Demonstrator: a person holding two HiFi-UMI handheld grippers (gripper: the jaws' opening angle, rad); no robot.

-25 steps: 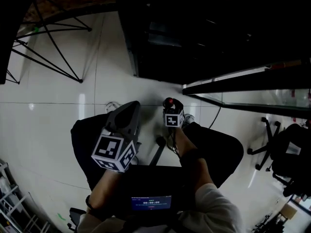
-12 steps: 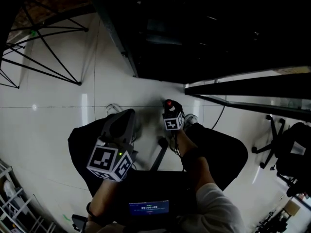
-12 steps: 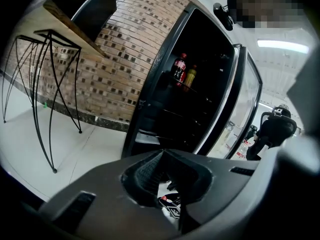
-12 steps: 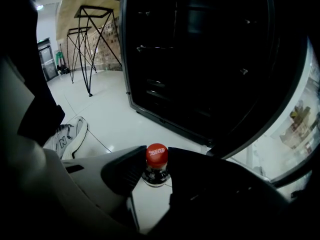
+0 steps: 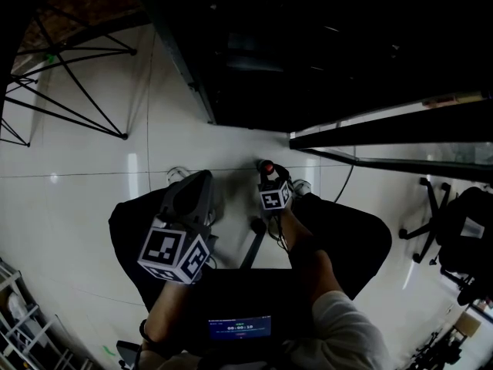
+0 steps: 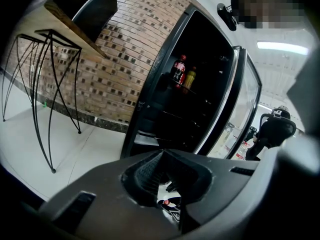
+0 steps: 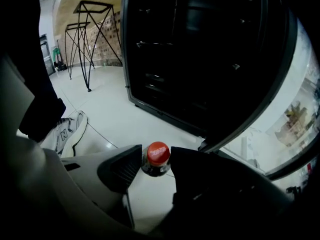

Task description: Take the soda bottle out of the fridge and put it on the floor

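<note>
Two things may go wrong here. The right gripper point(image 7: 155, 157) has just been opening its jaws, which now sit loose around the neck of the soda bottle point(image 7: 158, 160). The bottle seems to stand on the floor point(image 7: 125, 116) before the open fridge point(image 7: 200, 59). If the gripper lifts away crooked, a pad may catch the cap and tip the bottle. The glossy white tile would then let it roll toward the near shoe point(image 7: 67, 129). The left gripper point(image 6: 162, 155) is closed and empty. A wire-legged table point(image 6: 45, 84) and a brick wall point(image 6: 125, 49) stand far left.

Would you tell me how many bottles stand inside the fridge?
2, side by side high in the fridge: a dark cola bottle and a yellow bottle to its right. The dark interior may hide more.
</note>
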